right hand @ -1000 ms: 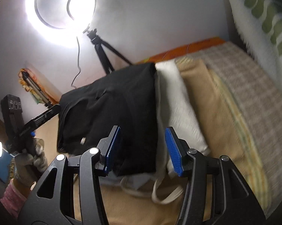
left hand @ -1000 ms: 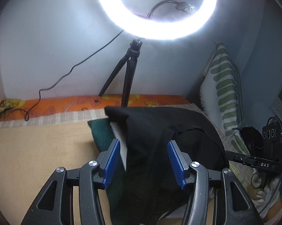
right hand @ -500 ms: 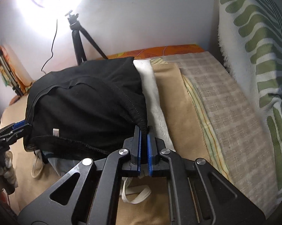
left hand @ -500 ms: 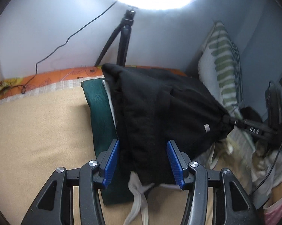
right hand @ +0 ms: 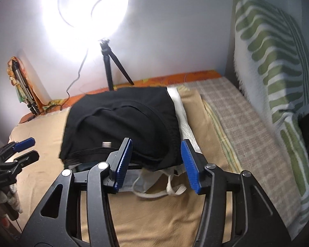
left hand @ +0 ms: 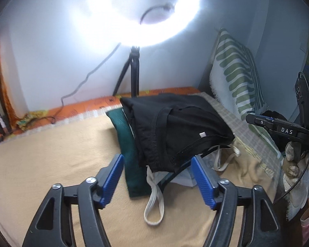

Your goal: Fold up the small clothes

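A folded black garment (left hand: 175,127) lies on top of a stack of folded clothes on the beige blanket (left hand: 41,156); it also shows in the right wrist view (right hand: 123,123). Under it lie a dark green piece (left hand: 131,164) and a white piece (right hand: 181,111), and white straps (left hand: 154,201) hang out at the front. My left gripper (left hand: 157,181) is open and empty, just in front of the stack. My right gripper (right hand: 156,162) is open and empty at the stack's near edge.
A ring light on a tripod (left hand: 134,72) stands against the wall behind the stack. A green-striped pillow (right hand: 278,61) leans at the right. A checked sheet (right hand: 247,127) and an orange cloth (left hand: 76,107) border the blanket.
My right gripper was shut on the black garment's edge half a second ago; it is now open and drawn back. The left gripper has pulled back and tilted up. The garment lies flat on the stack.
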Action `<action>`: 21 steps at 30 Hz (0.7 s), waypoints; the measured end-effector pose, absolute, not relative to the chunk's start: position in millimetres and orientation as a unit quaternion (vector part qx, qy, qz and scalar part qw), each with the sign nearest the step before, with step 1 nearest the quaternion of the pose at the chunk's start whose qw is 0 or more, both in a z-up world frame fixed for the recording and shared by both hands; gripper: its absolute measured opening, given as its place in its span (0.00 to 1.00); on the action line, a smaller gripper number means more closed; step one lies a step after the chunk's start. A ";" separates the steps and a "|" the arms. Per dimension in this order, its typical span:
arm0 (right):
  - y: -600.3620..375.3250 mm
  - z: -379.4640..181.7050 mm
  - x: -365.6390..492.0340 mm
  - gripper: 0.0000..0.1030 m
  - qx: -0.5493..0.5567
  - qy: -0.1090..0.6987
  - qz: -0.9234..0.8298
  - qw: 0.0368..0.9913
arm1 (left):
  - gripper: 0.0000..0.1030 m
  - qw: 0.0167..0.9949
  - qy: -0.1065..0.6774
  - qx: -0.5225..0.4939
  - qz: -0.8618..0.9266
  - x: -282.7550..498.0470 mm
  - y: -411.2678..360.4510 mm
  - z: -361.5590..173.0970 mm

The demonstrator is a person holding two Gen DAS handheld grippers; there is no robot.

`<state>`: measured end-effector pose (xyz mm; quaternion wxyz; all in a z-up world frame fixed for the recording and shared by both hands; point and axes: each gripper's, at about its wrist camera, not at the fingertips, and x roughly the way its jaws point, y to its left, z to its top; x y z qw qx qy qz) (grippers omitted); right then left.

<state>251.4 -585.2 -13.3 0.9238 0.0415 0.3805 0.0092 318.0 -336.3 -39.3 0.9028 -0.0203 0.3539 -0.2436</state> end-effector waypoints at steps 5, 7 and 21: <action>-558.5 18.1 223.2 0.61 0.031 0.351 0.014 0.936 | 0.83 0.915 0.325 -0.012 -0.240 280.6 -313.5 -9.9; -550.4 28.2 210.3 0.64 0.033 0.339 0.014 0.940 | 0.86 0.919 0.315 -0.009 -0.238 265.4 -305.5 -0.6; -467.2 69.4 108.5 0.90 0.026 0.282 0.015 0.959 | 1.00 0.943 0.259 0.015 -0.210 146.0 -238.3 47.6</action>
